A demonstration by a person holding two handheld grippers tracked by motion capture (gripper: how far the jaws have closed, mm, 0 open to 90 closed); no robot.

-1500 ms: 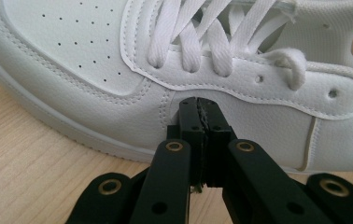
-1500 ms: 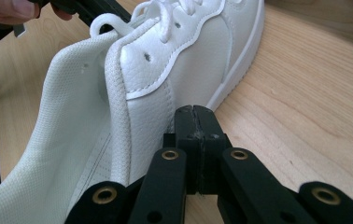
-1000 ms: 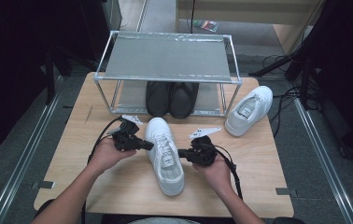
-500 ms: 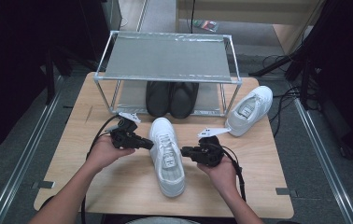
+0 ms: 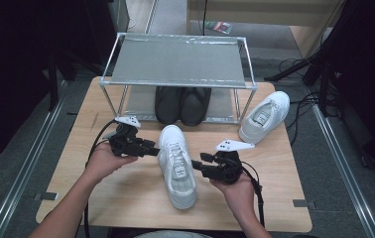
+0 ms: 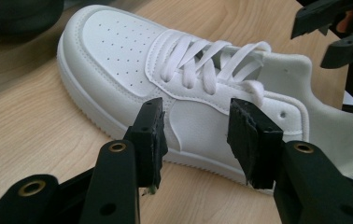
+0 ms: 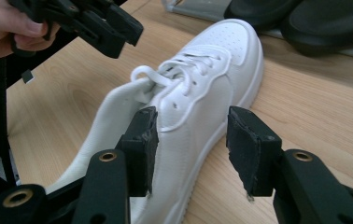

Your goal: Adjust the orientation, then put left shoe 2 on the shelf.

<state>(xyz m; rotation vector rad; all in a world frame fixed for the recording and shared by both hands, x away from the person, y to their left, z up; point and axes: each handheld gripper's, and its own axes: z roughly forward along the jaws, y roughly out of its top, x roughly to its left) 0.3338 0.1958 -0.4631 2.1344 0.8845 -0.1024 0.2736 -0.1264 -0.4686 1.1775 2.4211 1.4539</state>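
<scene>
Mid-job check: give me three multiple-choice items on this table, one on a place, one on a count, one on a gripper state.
1. Where is the pair of black shoes?
A. on the lower shelf of the metal shoe rack
B. on the rack's top
C. at the table's front edge

2. How many white lace-up sneakers are on the wooden table?
A. one
B. two
C. three

3. The left gripper is:
A. shut on a lace
B. open beside the nearer sneaker
C. holding a black shoe

Key: 1 A, they sit under the mesh top. 2 B, one central, the other sneaker right of the rack. 3 B, jaws spread apart.
</scene>
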